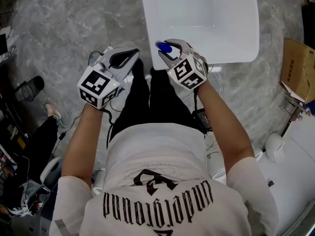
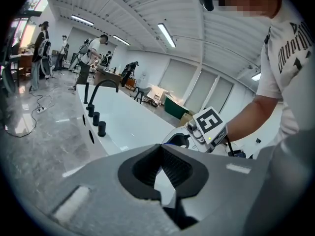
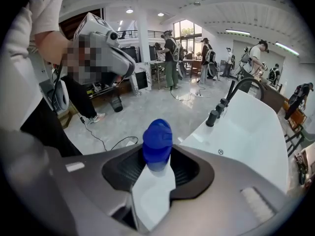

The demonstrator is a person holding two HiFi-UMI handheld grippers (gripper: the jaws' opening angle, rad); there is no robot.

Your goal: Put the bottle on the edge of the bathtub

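Note:
A white bottle with a blue cap (image 1: 163,46) sits between the jaws of my right gripper (image 1: 170,49), which is shut on it. In the right gripper view the bottle (image 3: 153,186) stands upright between the pads, its cap (image 3: 157,140) rising above them. The gripper hangs by the near end of the white bathtub (image 1: 231,53), over the floor just short of its rim. My left gripper (image 1: 132,54) is beside it to the left, its jaws (image 2: 160,149) closed with nothing held. The bathtub's flat edge (image 3: 221,136) and black faucet (image 3: 240,90) lie ahead to the right.
A grey marble floor (image 1: 64,28) surrounds the tub. A cardboard box (image 1: 299,68) and white fixtures (image 1: 290,156) are at the right, with cables and a black sandal (image 1: 28,87) at the left. Several people stand at desks far back (image 3: 206,55).

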